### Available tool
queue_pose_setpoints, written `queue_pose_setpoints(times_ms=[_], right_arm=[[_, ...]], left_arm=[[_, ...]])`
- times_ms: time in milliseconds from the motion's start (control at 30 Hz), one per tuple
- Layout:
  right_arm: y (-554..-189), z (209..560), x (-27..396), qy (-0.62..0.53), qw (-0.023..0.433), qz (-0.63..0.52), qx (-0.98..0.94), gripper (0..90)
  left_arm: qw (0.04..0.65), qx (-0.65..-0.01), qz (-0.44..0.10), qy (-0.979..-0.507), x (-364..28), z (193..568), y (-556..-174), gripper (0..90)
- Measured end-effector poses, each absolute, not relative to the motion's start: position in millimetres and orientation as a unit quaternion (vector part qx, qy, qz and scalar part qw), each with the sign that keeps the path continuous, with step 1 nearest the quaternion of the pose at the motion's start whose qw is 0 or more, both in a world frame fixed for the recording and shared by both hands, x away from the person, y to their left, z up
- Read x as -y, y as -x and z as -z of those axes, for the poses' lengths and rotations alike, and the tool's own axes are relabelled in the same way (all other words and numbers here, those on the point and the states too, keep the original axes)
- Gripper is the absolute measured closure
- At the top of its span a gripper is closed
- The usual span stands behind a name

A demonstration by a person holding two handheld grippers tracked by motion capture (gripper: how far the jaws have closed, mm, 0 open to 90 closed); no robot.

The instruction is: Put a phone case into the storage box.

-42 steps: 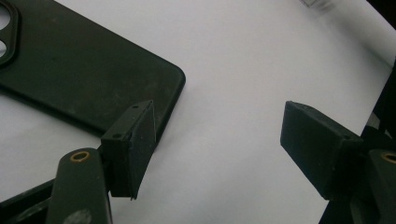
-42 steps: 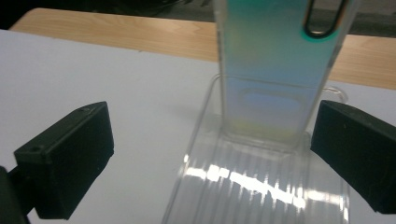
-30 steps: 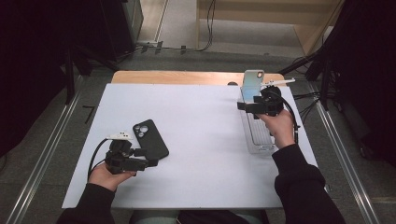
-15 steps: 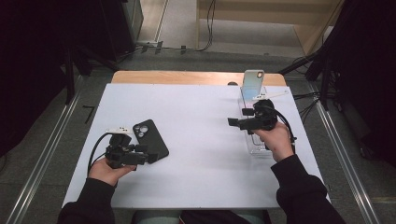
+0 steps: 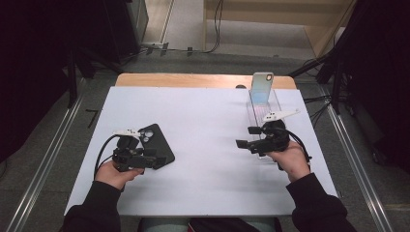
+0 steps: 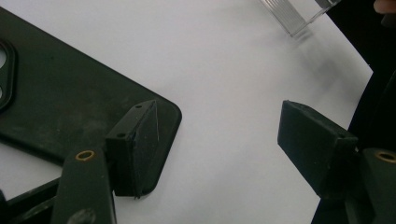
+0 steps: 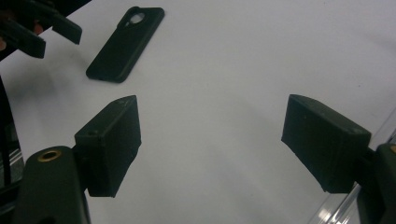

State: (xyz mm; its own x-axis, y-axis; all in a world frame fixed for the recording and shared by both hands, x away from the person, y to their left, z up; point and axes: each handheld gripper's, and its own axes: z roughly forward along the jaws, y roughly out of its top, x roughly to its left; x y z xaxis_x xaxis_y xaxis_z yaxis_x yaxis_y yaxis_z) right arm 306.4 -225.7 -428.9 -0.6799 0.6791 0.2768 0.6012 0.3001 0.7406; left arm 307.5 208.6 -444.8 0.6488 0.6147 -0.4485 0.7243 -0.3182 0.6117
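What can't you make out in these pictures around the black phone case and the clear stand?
- Black phone case, left gripper view: its far end is cut off by the frame edge; a jaw covers one corner.
- Clear stand, high view: the right gripper and hand hide its near end.
- Phone in the stand, high view: too small to read details.

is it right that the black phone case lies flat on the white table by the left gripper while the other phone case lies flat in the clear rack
Not quite. The black phone case does lie flat on the white table by the left gripper, but the other phone case stands upright in the clear rack, as the high view shows.
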Motion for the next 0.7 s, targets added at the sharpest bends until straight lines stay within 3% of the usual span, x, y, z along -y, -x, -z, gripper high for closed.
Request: queue_pose_setpoints(times_ms=[700], right_arm=[[-252,452,238,-0.367,0.032,-0.439,-0.819,20.4]], left_arm=[[0.416,-0.394,0.076,-0.816,-207,447,-304,28.9]])
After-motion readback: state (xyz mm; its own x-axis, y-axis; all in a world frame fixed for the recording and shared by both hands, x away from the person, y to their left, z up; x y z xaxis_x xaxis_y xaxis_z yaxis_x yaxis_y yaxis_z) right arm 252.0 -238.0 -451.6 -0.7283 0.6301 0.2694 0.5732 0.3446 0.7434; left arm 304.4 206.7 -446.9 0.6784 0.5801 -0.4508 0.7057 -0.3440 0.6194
